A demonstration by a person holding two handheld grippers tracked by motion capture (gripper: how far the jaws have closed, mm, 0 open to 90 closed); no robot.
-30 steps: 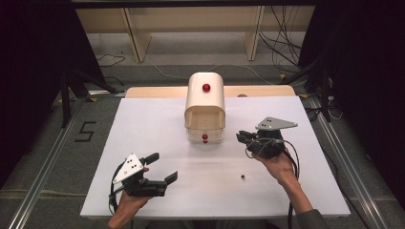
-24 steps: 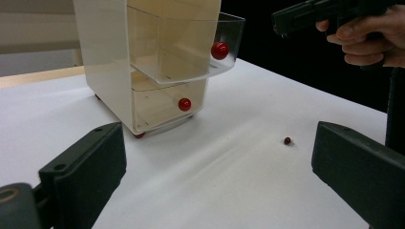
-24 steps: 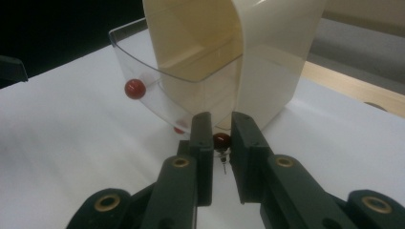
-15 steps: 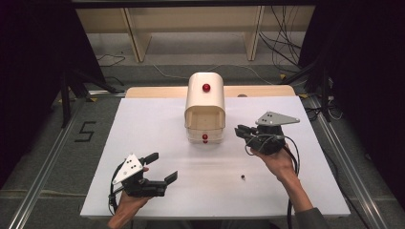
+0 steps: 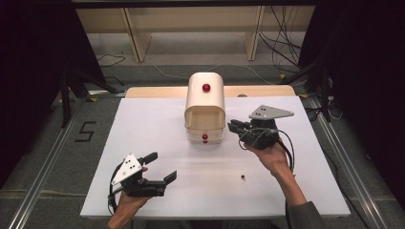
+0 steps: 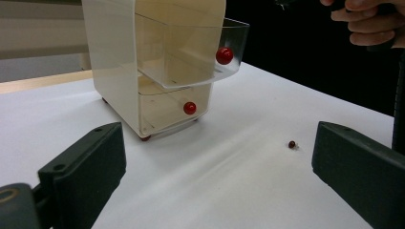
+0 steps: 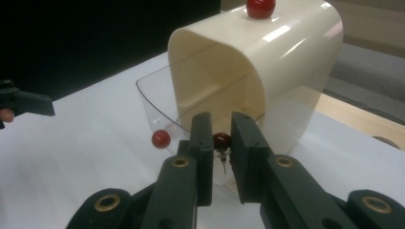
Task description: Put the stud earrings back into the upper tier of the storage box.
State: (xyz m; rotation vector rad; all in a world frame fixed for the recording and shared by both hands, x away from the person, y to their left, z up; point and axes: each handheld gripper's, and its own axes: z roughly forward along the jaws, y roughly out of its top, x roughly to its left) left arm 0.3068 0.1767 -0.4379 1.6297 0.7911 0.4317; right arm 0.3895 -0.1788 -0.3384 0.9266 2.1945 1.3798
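A small dark-red bead on a thin pin (image 7: 222,142) sits pinched between the jaws of the right gripper (image 7: 222,143), held in the air just in front of the cream drawer cabinet (image 5: 205,100) at the middle of the white table (image 5: 143,124). From the right gripper's own camera, the two black jaws stand close together with the bead clamped between their pads and the pin's shaft hanging below it. Seen from above, the right gripper (image 5: 234,127) is lifted off the tabletop just to the right of the cabinet, its tips pointing toward the open clear drawer.

The cabinet has a rounded cream shell with a red knob (image 5: 206,88) on top. Its upper clear drawer (image 6: 200,62) is pulled out, a red knob (image 6: 224,55) on its front; the lower drawer (image 6: 167,109) is shut, with a red knob (image 6: 189,108) of its own.

A second small dark bead (image 5: 242,177) lies loose on the table, nearer the person's side and well apart from the cabinet. In the left gripper view it (image 6: 292,144) rests on the white surface ahead of the right-hand jaw.

The left gripper (image 5: 165,167) is held low over the near left part of the table, its jaws spread wide with nothing between them. A person's hand (image 5: 126,205) grips it from below.
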